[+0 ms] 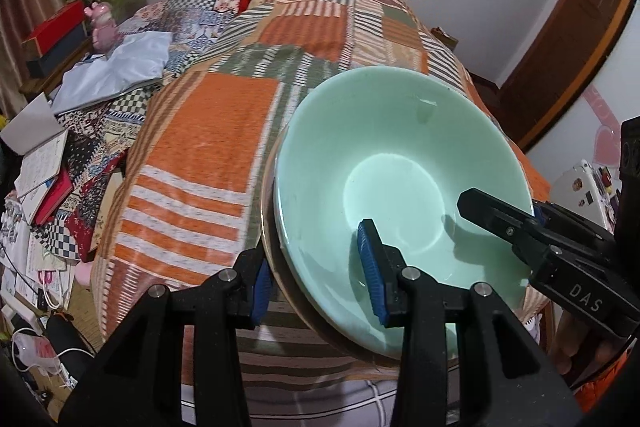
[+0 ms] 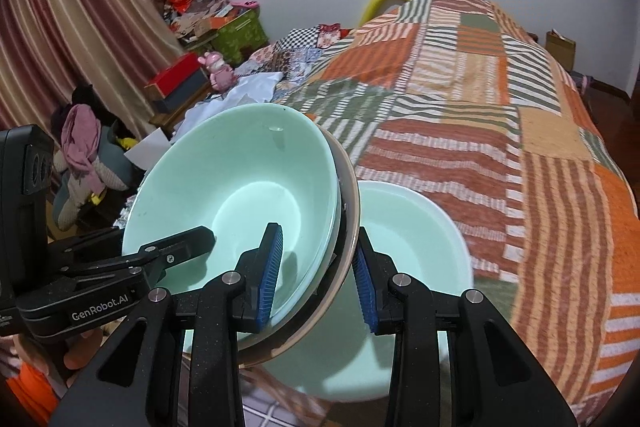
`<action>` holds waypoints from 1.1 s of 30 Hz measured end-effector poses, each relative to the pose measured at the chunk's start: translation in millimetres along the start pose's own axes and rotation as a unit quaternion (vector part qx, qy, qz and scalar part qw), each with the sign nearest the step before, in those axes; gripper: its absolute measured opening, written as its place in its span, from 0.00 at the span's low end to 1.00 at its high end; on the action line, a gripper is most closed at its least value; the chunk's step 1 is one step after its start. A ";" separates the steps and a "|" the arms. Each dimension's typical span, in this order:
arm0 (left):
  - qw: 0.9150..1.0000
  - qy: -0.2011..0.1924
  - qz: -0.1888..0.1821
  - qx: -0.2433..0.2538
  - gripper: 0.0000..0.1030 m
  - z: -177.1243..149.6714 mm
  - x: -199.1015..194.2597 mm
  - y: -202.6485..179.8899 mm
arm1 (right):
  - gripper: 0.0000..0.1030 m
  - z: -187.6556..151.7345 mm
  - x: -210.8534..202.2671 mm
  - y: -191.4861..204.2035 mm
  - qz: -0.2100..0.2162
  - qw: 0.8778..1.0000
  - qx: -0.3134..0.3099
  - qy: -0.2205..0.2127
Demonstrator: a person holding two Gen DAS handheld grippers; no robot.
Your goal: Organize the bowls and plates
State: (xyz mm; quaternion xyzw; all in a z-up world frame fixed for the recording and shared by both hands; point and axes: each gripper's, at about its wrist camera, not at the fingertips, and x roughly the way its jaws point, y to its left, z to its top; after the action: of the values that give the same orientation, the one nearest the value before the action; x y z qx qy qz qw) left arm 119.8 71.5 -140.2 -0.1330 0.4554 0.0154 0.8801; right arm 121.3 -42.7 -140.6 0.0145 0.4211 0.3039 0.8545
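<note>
While the stacked bowls (image 1: 400,187) are carried by both grippers at once, the lift is best kept even, so that neither rim is raised ahead of the other and the nest is not allowed to slide apart; this is a judgement from how the stack hangs.

From the left wrist view, the left gripper (image 1: 320,287) is seen clamped on the near rim, one blue pad inside the pale green bowl and the other outside, against the rim of a tan-edged dish (image 1: 267,223) nested beneath it. The right gripper (image 1: 496,215) is seen reaching in from the right edge, one black finger lying inside the bowl; its other finger is hidden. The stack is held tilted above a patchwork blanket (image 1: 208,131) of orange, green and striped squares.

From the right wrist view, the right gripper (image 2: 318,275) is shown closed on the opposite rim, one pad inside, one pressed on the tan outer dish (image 2: 352,211). The left gripper (image 2: 180,247) enters from the left. A second green bowl (image 2: 420,239) is seen lower down, behind and to the right of the held stack; whether it rests on the blanket cannot be told.

The held bowl is glossy, smooth and empty, with a flat round base; such glaze is judged slippery, so a firm pinch is advised.
</note>
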 end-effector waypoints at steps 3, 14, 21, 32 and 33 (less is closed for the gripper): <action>1.000 0.004 -0.005 0.007 0.39 -0.9 3.6 -11.4 | 0.31 -2.7 -5.5 -6.5 -0.006 1.000 0.006 -0.002; 0.999 0.026 -0.015 0.027 0.38 -3.2 22.6 -37.3 | 0.31 -15.9 -12.7 -28.3 -0.021 0.999 0.029 0.001; 0.998 0.047 -0.013 0.030 0.38 -4.1 41.7 -40.1 | 0.31 -22.1 -3.4 -38.9 -0.023 0.999 0.044 0.016; 0.998 0.035 -0.008 0.055 0.38 -3.8 51.7 -43.1 | 0.31 -30.2 9.9 -50.0 -0.016 0.998 0.061 0.030; 0.998 0.036 -0.010 0.055 0.38 -4.0 52.2 -42.3 | 0.31 -30.3 10.0 -49.3 -0.016 0.998 0.058 0.030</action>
State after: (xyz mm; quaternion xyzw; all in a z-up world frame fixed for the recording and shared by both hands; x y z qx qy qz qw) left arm 153.4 24.8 -175.2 -0.0896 0.4855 -0.0230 0.8693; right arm 128.9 -84.6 -181.1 0.0480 0.4640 0.2652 0.8439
